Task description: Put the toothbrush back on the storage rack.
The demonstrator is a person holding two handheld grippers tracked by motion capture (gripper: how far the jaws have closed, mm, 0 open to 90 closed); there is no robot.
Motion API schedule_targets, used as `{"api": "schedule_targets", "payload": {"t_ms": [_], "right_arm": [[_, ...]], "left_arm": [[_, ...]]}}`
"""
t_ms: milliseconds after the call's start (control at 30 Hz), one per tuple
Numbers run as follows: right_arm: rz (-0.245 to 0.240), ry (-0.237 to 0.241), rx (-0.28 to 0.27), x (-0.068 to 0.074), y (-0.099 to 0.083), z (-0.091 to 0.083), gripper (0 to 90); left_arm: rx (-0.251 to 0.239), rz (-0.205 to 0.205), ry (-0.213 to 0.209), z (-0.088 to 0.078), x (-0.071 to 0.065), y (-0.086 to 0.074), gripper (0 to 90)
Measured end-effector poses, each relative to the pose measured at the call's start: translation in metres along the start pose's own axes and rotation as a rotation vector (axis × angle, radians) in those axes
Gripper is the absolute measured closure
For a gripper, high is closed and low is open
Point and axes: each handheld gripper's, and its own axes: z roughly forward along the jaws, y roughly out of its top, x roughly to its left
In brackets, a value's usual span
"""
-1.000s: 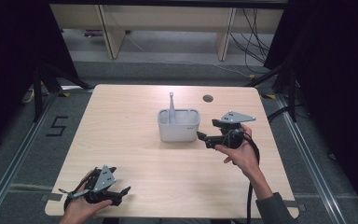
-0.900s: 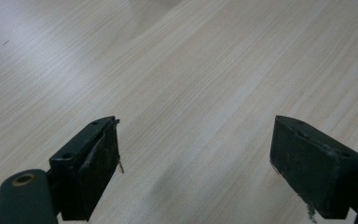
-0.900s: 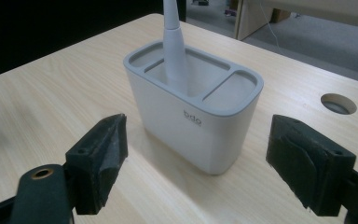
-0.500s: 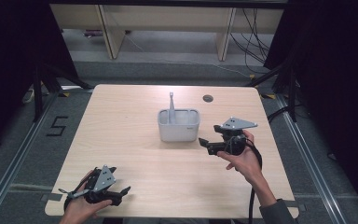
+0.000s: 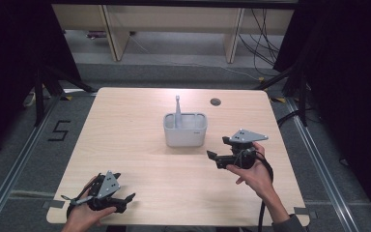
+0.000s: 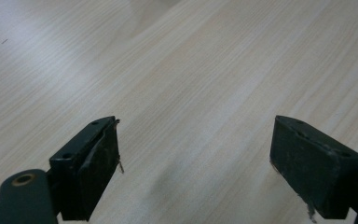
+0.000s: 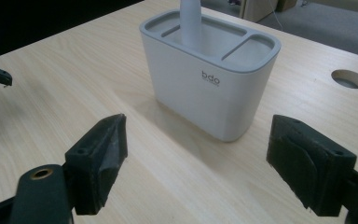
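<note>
Backing down-frame since a second ago, the right gripper (image 5: pixel 216 159) (jaws apart, like the left gripper (image 5: pixel 125 200)) faces the centre-frame white plastic compartmented holder (image 5: pixel 185 130) on the wooden bench (image 5: pixel 135 145), probably light, rigid, slick; grip its walls.

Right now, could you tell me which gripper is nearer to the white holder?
The right gripper: it is just right of the white holder and nearer the person. The left gripper sits far off at the table's near-left edge.

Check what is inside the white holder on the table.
A grey-white handle stands upright in one compartment of the holder, rising past its rim. The end compartment nearest the table's round hole looks empty. The handle's lower end and the compartment floors are hidden by the walls.
</note>
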Motion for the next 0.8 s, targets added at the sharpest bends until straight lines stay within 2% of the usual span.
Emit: {"api": "schedule_targets", "payload": {"t_ms": [33, 100, 133, 167, 233, 267, 300, 367, 400, 433, 467, 500, 533, 567, 600, 633, 667, 733, 767, 800], "right_arm": [[0.023, 0.003, 0.002, 0.002, -0.002, 0.0, 21.0], [-0.011, -0.003, 0.003, 0.0, -0.004, 0.0, 21.0], [0.004, 0.01, 0.012, 0.001, -0.006, 0.0, 21.0], [-0.008, 0.002, 0.012, 0.001, -0.007, 0.0, 21.1], [0.007, 0.015, 0.014, 0.002, -0.011, 0.001, 21.1], [0.001, 0.002, 0.021, 0.002, -0.012, -0.001, 21.1], [0.023, 0.01, 0.021, 0.003, -0.013, -0.001, 21.1], [0.007, 0.008, 0.03, 0.002, -0.016, -0.002, 21.1], [0.015, 0.002, 0.021, 0.003, -0.017, -0.002, 21.2], [0.026, 0.009, 0.028, 0.004, -0.019, -0.002, 21.2], [0.002, 0.003, 0.026, 0.002, -0.02, -0.002, 21.3], [0.002, 0.005, 0.032, 0.003, -0.021, -0.003, 21.2], [0.029, 0.008, 0.046, 0.005, -0.023, -0.004, 21.3], [0.021, 0.006, 0.038, 0.004, -0.024, -0.004, 21.3], [0.045, 0.007, 0.05, 0.006, -0.025, -0.005, 21.3], [0.005, 0.003, 0.036, 0.003, -0.027, -0.004, 21.3], [0.026, -0.003, 0.045, 0.005, -0.028, -0.005, 21.3], [0.009, -0.002, 0.043, 0.003, -0.03, -0.005, 21.3], [0.044, 0.0, 0.059, 0.006, -0.032, -0.006, 21.3], [0.022, -0.002, 0.048, 0.004, -0.034, -0.005, 21.3]], "left_arm": [[0.0, -0.002, 0.001, 0.0, 0.0, 0.0, 15.1], [0.002, 0.001, -0.01, -0.001, 0.001, 0.0, 15.1], [0.021, 0.03, 0.001, -0.002, 0.003, 0.0, 15.1], [-0.01, 0.0, 0.001, 0.0, 0.001, 0.0, 15.1], [-0.009, -0.005, 0.005, 0.0, 0.0, 0.0, 15.1], [-0.003, -0.006, 0.003, 0.0, 0.0, 0.0, 15.1], [-0.001, -0.004, -0.003, 0.0, 0.0, 0.0, 15.1], [-0.001, -0.004, -0.002, 0.0, 0.0, 0.0, 15.1], [0.008, 0.013, -0.003, -0.001, 0.001, 0.0, 15.1], [0.0, -0.003, 0.002, 0.0, 0.0, 0.0, 15.1], [-0.008, -0.003, 0.011, 0.0, 0.0, 0.0, 15.1], [-0.005, 0.005, 0.003, 0.0, 0.001, 0.0, 15.1], [0.001, 0.002, 0.012, 0.0, 0.001, 0.0, 15.1], [0.0, 0.005, 0.014, 0.0, 0.001, 0.0, 15.1], [0.004, 0.008, 0.007, -0.001, 0.001, 0.0, 15.1], [0.007, 0.002, -0.002, -0.001, 0.001, 0.0, 15.1], [0.004, 0.0, -0.005, -0.001, 0.001, 0.0, 15.1], [0.022, 0.031, -0.005, -0.002, 0.003, 0.0, 15.1], [0.02, 0.029, -0.004, -0.002, 0.002, 0.0, 15.1], [0.001, -0.001, 0.003, 0.0, 0.0, 0.0, 15.1]]}}
